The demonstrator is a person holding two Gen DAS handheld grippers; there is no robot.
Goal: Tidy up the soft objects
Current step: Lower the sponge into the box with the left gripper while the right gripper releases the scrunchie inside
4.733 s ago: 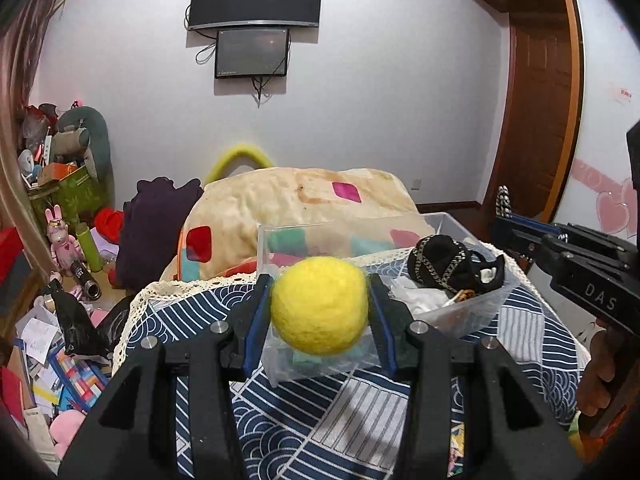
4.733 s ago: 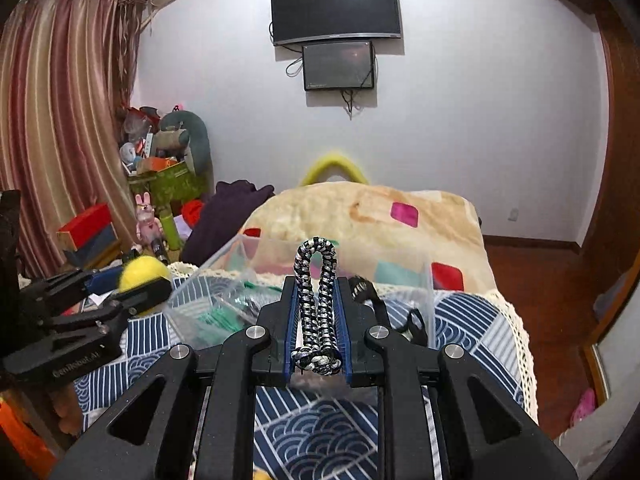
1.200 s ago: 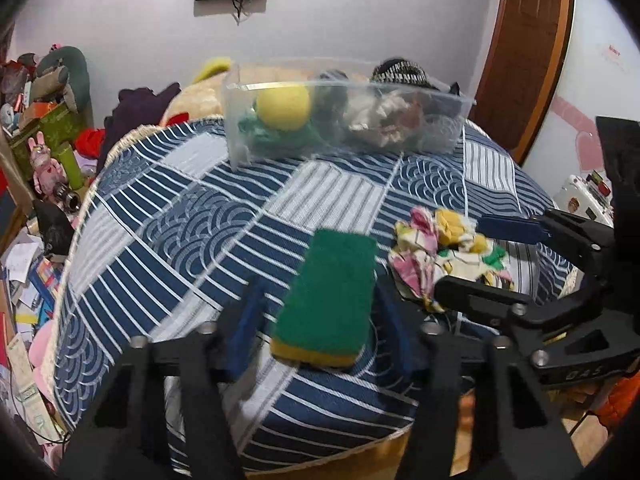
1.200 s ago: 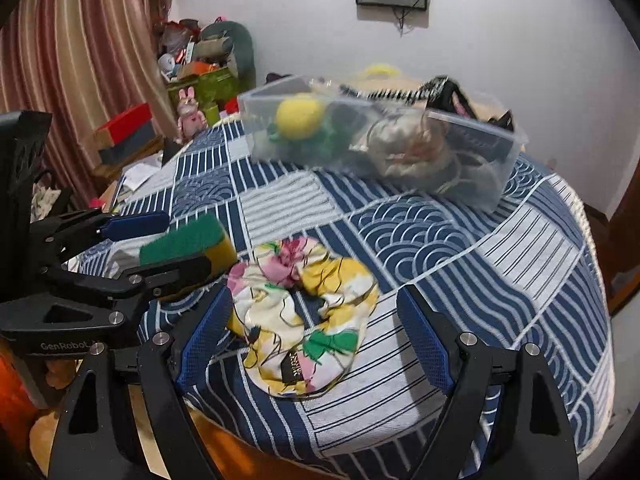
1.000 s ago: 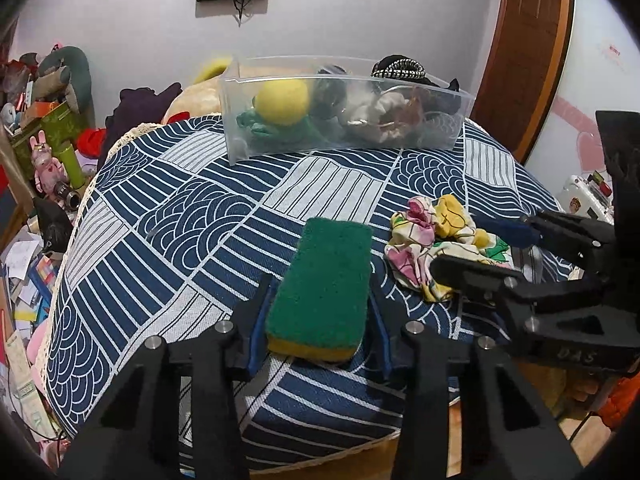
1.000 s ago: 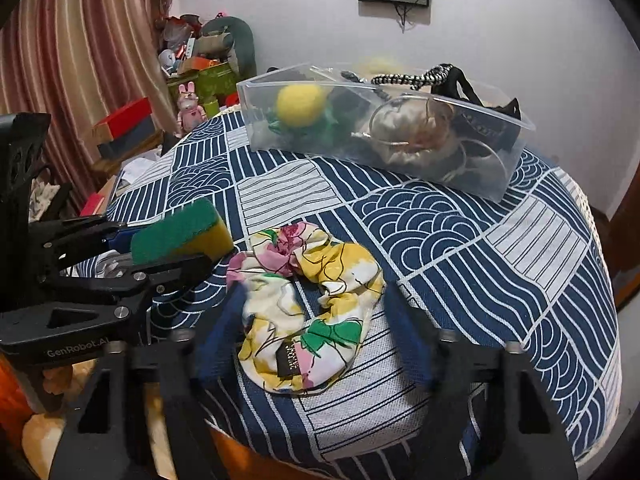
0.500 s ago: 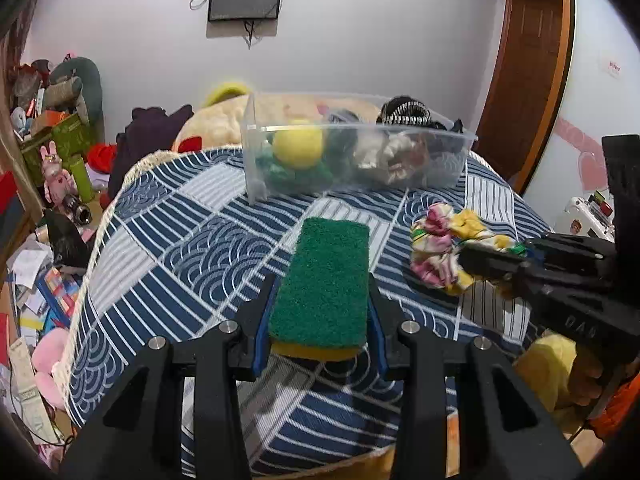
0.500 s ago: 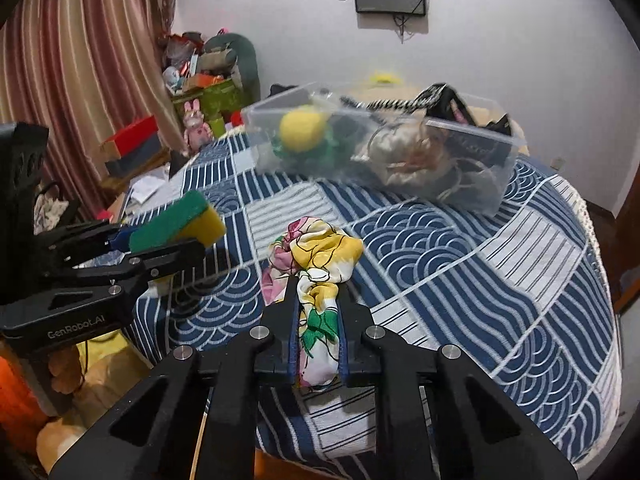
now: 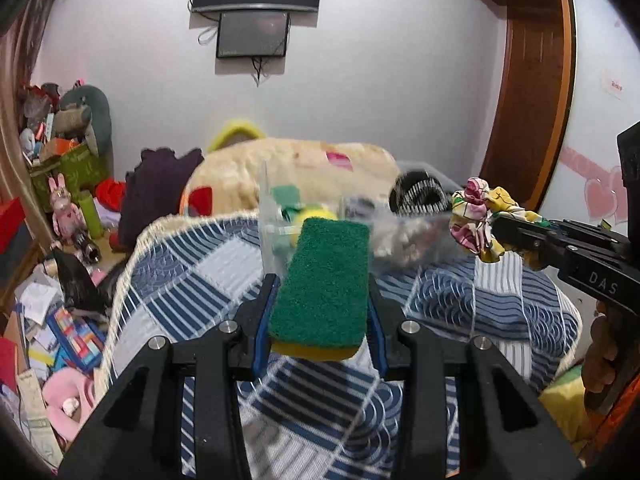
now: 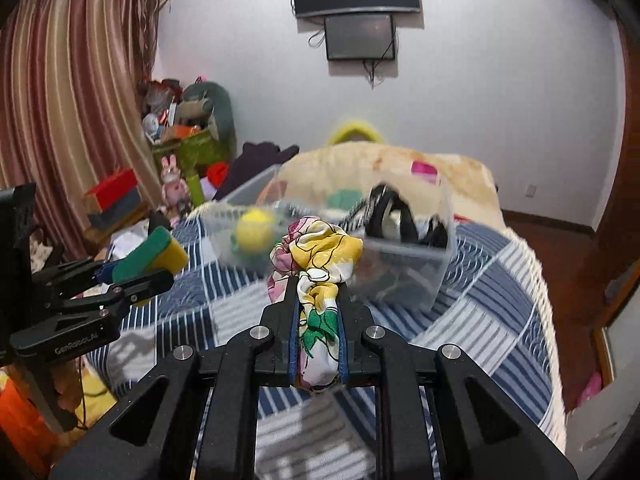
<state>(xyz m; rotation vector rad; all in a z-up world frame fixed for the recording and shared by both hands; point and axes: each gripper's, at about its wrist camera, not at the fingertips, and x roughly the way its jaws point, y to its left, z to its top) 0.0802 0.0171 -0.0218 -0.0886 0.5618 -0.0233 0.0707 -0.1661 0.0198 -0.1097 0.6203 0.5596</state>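
A green-topped yellow sponge (image 9: pixel 325 288) is clamped between the pads of my left gripper (image 9: pixel 322 308), lifted above the blue patterned tablecloth (image 9: pixel 192 276). My right gripper (image 10: pixel 318 332) is shut on a floral scrunchie (image 10: pixel 318 264), yellow, pink and green, which bunches out past its tips. The right wrist view shows the left gripper (image 10: pixel 140 272) with the sponge (image 10: pixel 154 254) at the left; the left wrist view shows the scrunchie (image 9: pixel 480 220) at the right. Beyond both stands a clear plastic box (image 10: pixel 400 256) holding a yellow ball (image 10: pixel 254 228), dark hair bands and other soft items.
The round table drops off at its lace-trimmed edge (image 9: pixel 120 288). Behind the box lies a cream blanket heap (image 9: pixel 304 172). Toys, boxes and papers clutter the floor at the left (image 9: pixel 60 312). A wooden door (image 9: pixel 532 92) stands at the right, screens hang on the wall.
Both grippers closed on their items, the left on the sponge and the right on the scrunchie, and lifted them off the cloth. The view has tilted up toward the box and wall.
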